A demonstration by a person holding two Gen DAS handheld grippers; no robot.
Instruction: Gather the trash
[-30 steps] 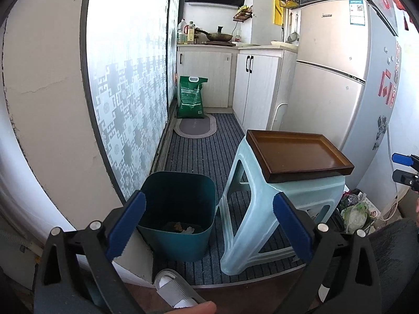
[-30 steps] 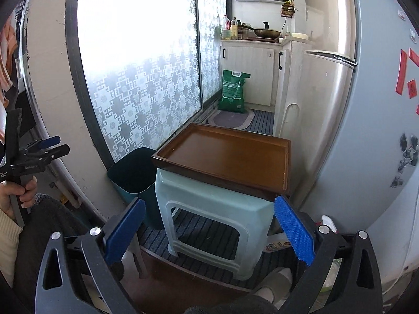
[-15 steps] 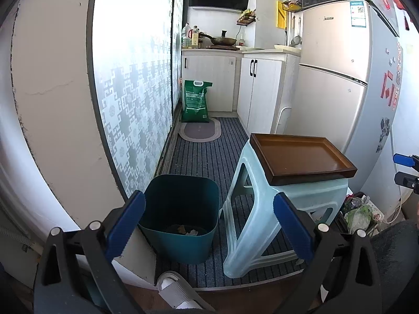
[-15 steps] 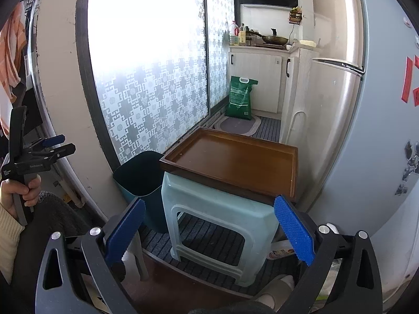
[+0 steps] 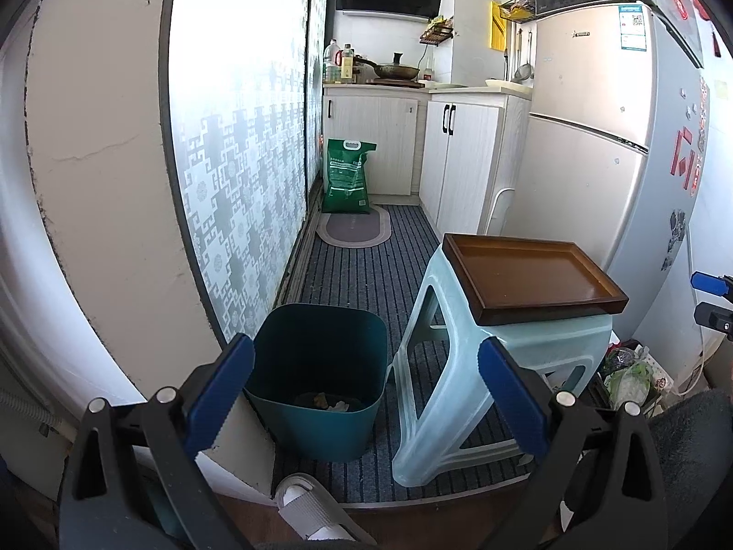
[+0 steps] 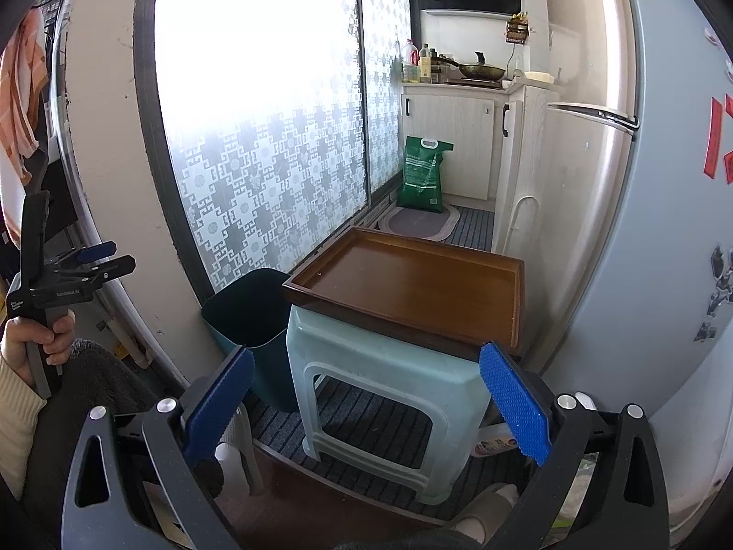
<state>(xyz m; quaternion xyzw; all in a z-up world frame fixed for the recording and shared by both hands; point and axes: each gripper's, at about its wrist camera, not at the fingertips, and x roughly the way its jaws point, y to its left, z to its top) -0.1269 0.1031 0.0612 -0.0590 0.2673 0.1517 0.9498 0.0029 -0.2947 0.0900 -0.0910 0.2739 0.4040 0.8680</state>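
A dark teal bin [image 5: 316, 376] stands on the striped floor mat beside the patterned glass door, with a few scraps of trash [image 5: 327, 401] at its bottom. Next to it a pale blue stool [image 5: 481, 366] carries an empty brown tray [image 5: 527, 279]. My left gripper [image 5: 366, 389] is open and empty, held low in front of the bin. My right gripper [image 6: 366, 394] is also open and empty, facing the stool [image 6: 380, 376] and tray [image 6: 412, 284]. The bin [image 6: 247, 307] shows left of the stool. A hand holds the left gripper [image 6: 91, 261] at the far left.
Crumpled plastic bags [image 5: 627, 371] lie on the floor right of the stool, against the fridge [image 5: 595, 137]. A green sack [image 5: 346, 176] leans on the far cabinets. A grey slipper [image 5: 311, 504] sits at the near edge. The aisle between door and cabinets is narrow.
Both views have shifted slightly, showing more of the upper kitchen; the tray sits a little further right in the right wrist view. Both grippers stay open and empty.
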